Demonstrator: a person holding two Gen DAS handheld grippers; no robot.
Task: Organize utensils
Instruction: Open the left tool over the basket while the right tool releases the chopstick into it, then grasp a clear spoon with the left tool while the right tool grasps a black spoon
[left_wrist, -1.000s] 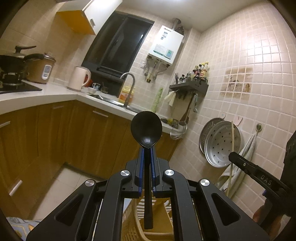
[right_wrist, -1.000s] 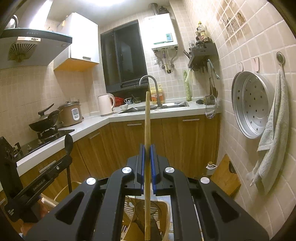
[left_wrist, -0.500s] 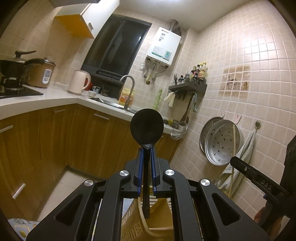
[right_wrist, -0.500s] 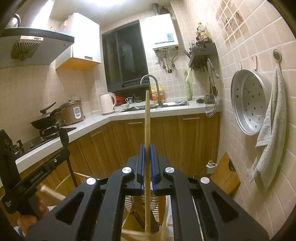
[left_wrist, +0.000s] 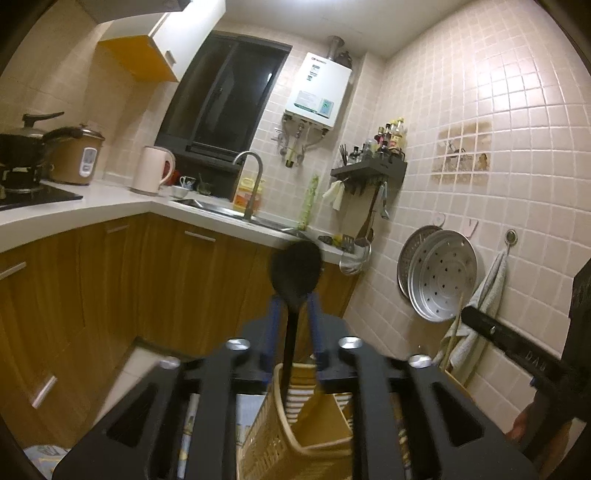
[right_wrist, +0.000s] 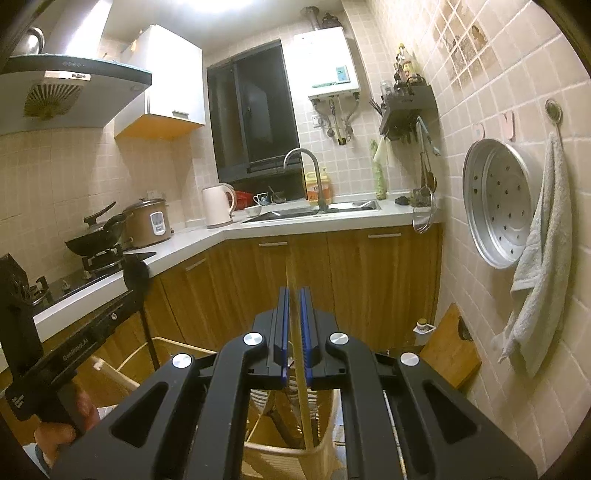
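A black spoon (left_wrist: 295, 269) stands upright between the blue pads of my left gripper (left_wrist: 293, 299). Its jaws are opening, and a gap shows on each side of the handle. The handle's lower end hangs inside the woven basket (left_wrist: 280, 406) below. My right gripper (right_wrist: 293, 291) is shut on a long wooden stick (right_wrist: 301, 387), whose lower end reaches into the same basket (right_wrist: 332, 424). In the right wrist view, the left gripper (right_wrist: 129, 295) and the spoon (right_wrist: 136, 273) appear at the left. In the left wrist view, the right gripper (left_wrist: 467, 314) and the stick (left_wrist: 448, 350) appear at the right.
A white counter (right_wrist: 332, 218) with a sink and tap (right_wrist: 306, 173) tops the wooden cabinets straight ahead. Steamer trays (right_wrist: 502, 203) and a towel (right_wrist: 535, 277) hang on the tiled right wall. A cutting board (right_wrist: 450, 343) leans below them. A stove with a pan (right_wrist: 96, 236) is at the left.
The left jaws have parted from the spoon handle, and the spoon sits a little lower and blurred. The wooden stick's top stands much lower in the right gripper than before.
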